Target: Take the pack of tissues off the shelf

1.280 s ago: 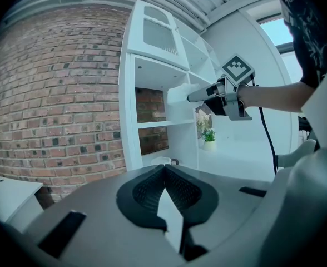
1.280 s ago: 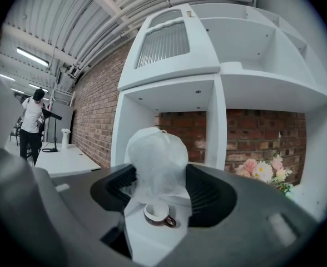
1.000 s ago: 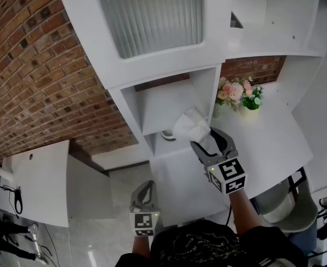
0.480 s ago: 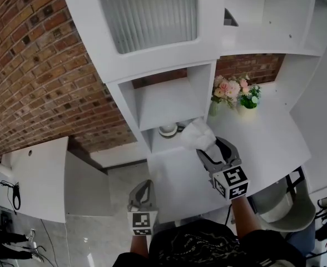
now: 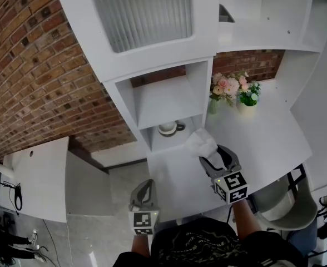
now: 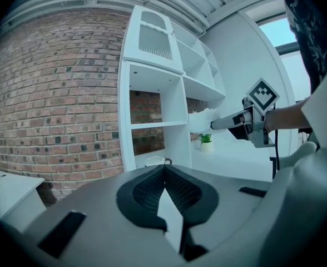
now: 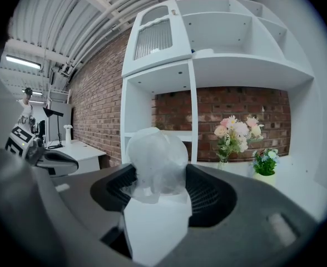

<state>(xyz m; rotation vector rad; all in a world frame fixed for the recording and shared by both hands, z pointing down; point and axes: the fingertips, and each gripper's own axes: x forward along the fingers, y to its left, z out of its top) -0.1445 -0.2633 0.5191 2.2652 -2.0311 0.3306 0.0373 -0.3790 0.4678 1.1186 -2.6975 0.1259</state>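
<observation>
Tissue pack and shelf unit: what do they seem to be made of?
Tissue pack: soft white tissue in thin clear plastic film; it looks translucent, crinkled and slightly glossy. Shelf unit: smooth white board, matt, probably painted or laminated; flat faces, sharp edges, no grain visible, so the core is unclear.

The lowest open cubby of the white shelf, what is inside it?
A white cup with a dark handle stands in that cubby. Its deeper part is covered by the shelf board above.

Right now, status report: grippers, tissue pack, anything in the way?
Right gripper shut on tissue pack, outside the shelf. Left gripper shut, empty, held low. Nothing in the way.
</observation>
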